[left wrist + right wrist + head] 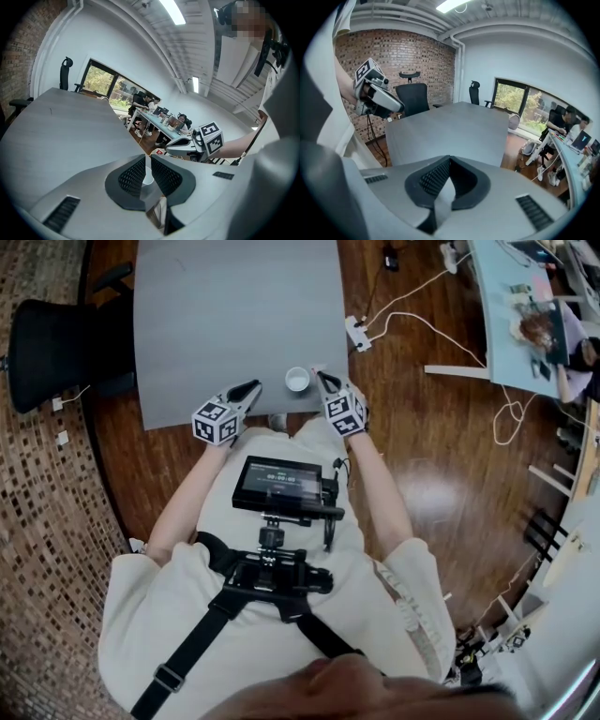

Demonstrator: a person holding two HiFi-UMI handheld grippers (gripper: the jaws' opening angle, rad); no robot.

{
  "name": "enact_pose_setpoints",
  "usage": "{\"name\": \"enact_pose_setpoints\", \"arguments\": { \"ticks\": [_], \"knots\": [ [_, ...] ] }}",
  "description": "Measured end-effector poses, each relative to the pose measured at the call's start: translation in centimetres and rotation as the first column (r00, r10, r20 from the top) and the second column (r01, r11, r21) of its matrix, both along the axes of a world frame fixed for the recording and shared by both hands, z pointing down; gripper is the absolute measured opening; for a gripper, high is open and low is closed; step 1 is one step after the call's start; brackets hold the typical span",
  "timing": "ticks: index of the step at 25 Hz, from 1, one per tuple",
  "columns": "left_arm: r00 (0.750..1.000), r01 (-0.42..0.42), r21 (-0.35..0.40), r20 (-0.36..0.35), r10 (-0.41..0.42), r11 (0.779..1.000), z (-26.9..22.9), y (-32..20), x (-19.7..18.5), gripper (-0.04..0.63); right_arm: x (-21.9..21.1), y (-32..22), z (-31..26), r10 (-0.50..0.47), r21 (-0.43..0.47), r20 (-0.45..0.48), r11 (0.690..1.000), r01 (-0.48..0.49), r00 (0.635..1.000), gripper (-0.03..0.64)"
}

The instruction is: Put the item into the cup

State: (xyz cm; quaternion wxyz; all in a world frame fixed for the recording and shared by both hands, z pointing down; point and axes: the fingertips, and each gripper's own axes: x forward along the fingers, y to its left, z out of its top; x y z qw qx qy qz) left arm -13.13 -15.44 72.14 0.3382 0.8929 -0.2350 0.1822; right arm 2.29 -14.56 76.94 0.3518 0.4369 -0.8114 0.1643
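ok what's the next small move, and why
Probably shift the right gripper left, over the small white cup on the grey table: its jaws are shut and its tip sits right of the cup. No item is visible between them.

No legible text. Chest monitor (pixel 278 486): digits on screen, too blurred to read.

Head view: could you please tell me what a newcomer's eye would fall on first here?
A small white cup standing near the front edge of the grey table draws the eye first, with the left gripper and the right gripper pointing in at it from either side. Next comes the dark screen on the person's chest rig, lower in the picture.
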Motion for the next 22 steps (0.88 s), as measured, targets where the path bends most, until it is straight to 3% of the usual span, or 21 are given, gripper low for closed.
{"name": "enact_pose_setpoints", "arguments": {
  "ticks": [14,22],
  "knots": [
    [1.000,0.014,-0.001,0.018,-0.014,1.000,1.6,-0.3,0.2,0.035,-3.6,0.9,3.2,-0.139,-0.132,-0.010,0.982,0.136,0.990,0.008],
    [0.999,0.034,-0.005,0.021,-0.034,0.999,1.6,-0.6,0.1,0.035,-3.3,0.8,7.7,-0.160,-0.257,-0.065,0.956,0.138,0.985,0.008]
  ]
}}
